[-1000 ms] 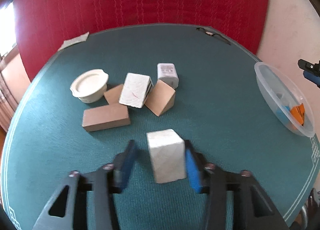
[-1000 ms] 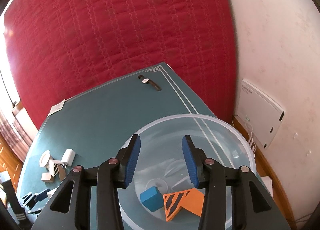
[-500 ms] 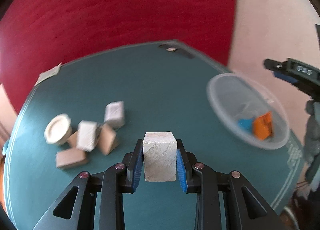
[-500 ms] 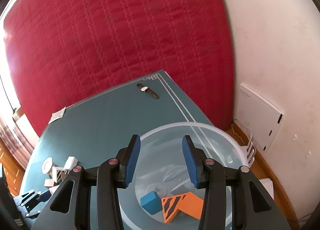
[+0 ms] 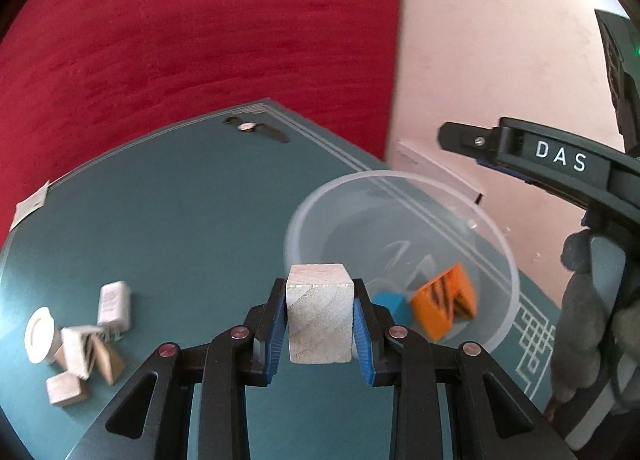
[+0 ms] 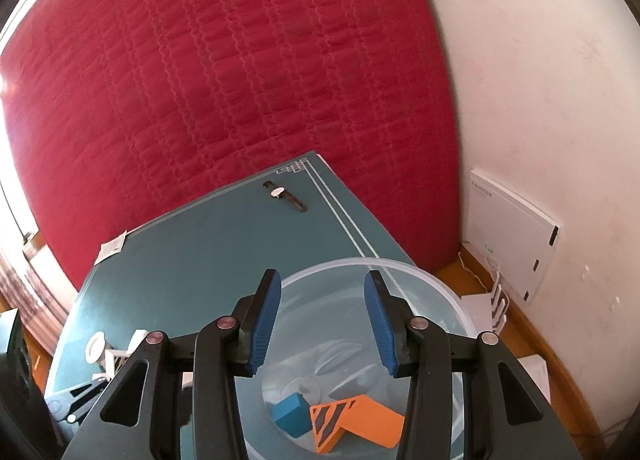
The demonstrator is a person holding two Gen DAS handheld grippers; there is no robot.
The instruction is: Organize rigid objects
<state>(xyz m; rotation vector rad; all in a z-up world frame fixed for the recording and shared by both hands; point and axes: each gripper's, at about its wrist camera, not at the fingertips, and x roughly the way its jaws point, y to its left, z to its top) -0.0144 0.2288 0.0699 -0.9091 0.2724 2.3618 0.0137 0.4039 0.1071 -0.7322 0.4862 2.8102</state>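
Note:
My left gripper (image 5: 320,326) is shut on a pale wooden cube (image 5: 320,316), held in the air just short of the near rim of the clear plastic bowl (image 5: 500,236). In the bowl lie a blue block (image 5: 394,306) and an orange block with black stripes (image 5: 444,306). My right gripper (image 6: 322,320) hangs open and empty above the same bowl (image 6: 460,308), where the blue block (image 6: 292,414) and the orange block (image 6: 352,424) show below it. A cluster of wooden blocks (image 5: 86,352), a white charger (image 5: 115,306) and a white round lid (image 5: 39,334) lies at the left.
The green table mat (image 5: 180,228) carries a wristwatch (image 5: 256,127) near its far edge and a paper slip (image 5: 30,204) at the far left. A red quilted mattress (image 6: 224,72) stands behind the table. The right gripper's body (image 5: 560,164) and a gloved hand (image 5: 580,320) fill the left wrist view's right side.
My left gripper shut on the wooden cube, lifted it off the mat and carried it right toward the bowl. The right gripper stayed open above the bowl.

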